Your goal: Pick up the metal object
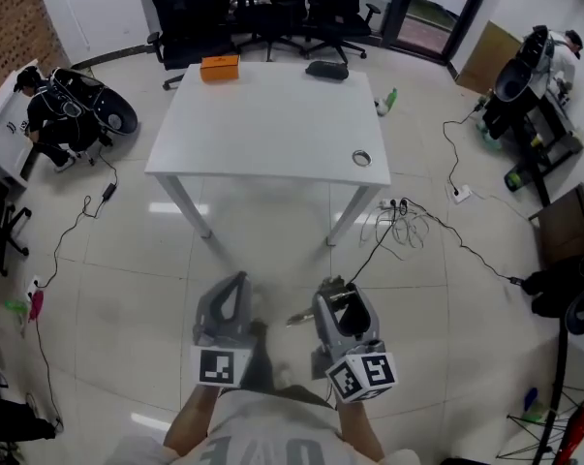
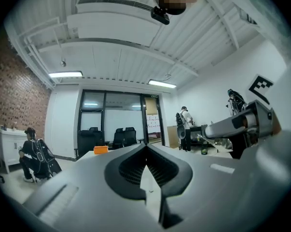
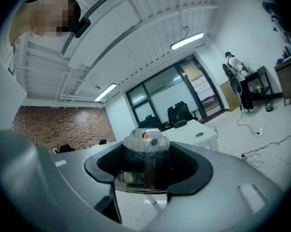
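My right gripper is held low over the floor, shut on a shiny metal object whose handle sticks out to the left. In the right gripper view the object fills the gap between the jaws of the right gripper; it has a rounded top with an orange dot and a flat shiny rim below. My left gripper hangs beside it, shut with nothing in it; its jaws meet along one seam in the left gripper view. A silver rod shows at that view's right.
A white table stands ahead with an orange box, a black item and a small round metal piece on it. Cables trail on the floor by its right leg. Office chairs stand behind. A person crouches at the left.
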